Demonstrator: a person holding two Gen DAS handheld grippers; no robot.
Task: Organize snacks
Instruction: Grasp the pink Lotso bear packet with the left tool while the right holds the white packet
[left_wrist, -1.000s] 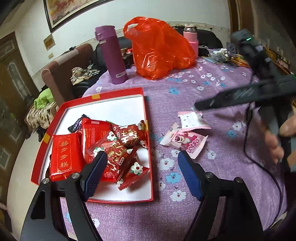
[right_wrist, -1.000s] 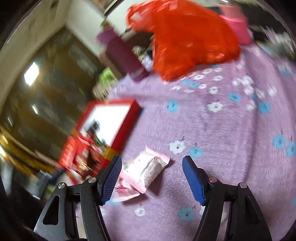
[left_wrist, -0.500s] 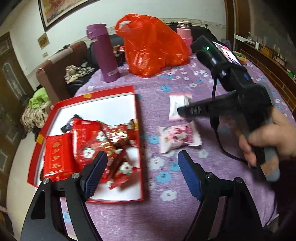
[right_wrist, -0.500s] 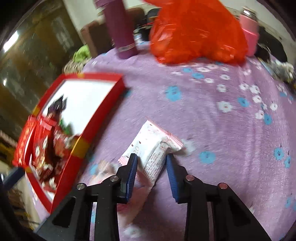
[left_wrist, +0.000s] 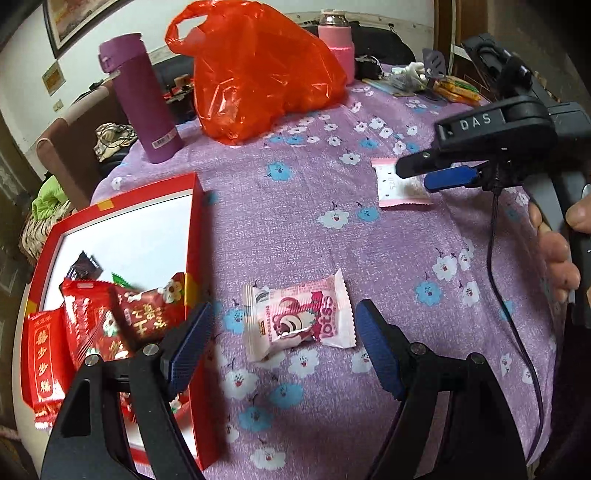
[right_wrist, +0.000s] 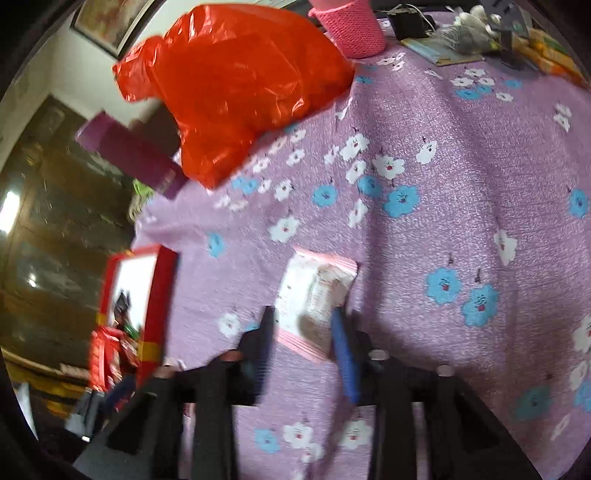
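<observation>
While a white snack packet with pink ends (right_wrist: 316, 295) is sitting between the right gripper (right_wrist: 304, 345)'s two fingers, which are closing on its near end, it is lying over the purple flowered cloth of the worktop (right_wrist: 443, 229), well apart from the red box (right_wrist: 157, 295). Seen from the left wrist, that same packet (left_wrist: 397, 186) is showing at the far right of the cloth, with the right gripper (left_wrist: 419, 173) reaching across it. A second packet, pink with a bear print (left_wrist: 299, 321), is lying flat on the worktop (left_wrist: 295, 221) just ahead of the left gripper (left_wrist: 280, 345), whose fingers are spread wide apart and touching nothing. Just left of it, the red box (left_wrist: 194, 229) is holding red-wrapped snacks (left_wrist: 110, 325) piled at its near end. Farther back, an orange plastic bag (left_wrist: 258, 70), a purple bottle (left_wrist: 142, 99) and a pink flask (left_wrist: 336, 44) are standing on the cloth.
</observation>
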